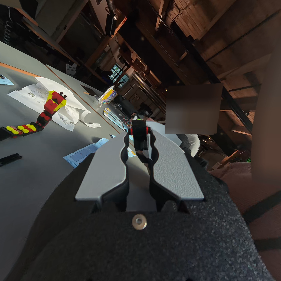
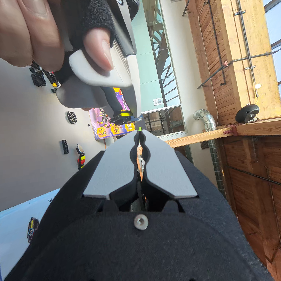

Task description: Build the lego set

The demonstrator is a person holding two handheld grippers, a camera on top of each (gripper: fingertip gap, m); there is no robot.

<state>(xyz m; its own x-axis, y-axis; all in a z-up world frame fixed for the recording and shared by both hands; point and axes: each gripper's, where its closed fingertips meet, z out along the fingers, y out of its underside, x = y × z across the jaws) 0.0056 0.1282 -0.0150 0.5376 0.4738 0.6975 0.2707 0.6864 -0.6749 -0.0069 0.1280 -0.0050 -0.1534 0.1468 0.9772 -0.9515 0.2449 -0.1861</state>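
My left gripper [image 1: 139, 133] is shut on a small black lego assembly [image 1: 139, 136], and the pads press on its red side pieces. It is held up in the air above the grey table [image 1: 38, 167]. In the right wrist view a hand holds this gripper [image 2: 127, 117] just above and left of my right fingertips, with the black and yellow assembly [image 2: 121, 116] in it. My right gripper [image 2: 139, 132] is shut on a tiny lime-green lego piece [image 2: 140, 129], which pokes out past the fingertips just below that assembly.
A red, yellow and black lego build [image 1: 51, 104] lies on white paper sheets. A light blue instruction booklet [image 1: 82, 155] lies nearer. The purple lego box [image 2: 106, 127], loose black parts [image 2: 38, 78], a round black piece [image 2: 72, 117] and a small red-yellow piece [image 2: 81, 159] lie on the table. Less than 4 cm separates the two grippers' tips.
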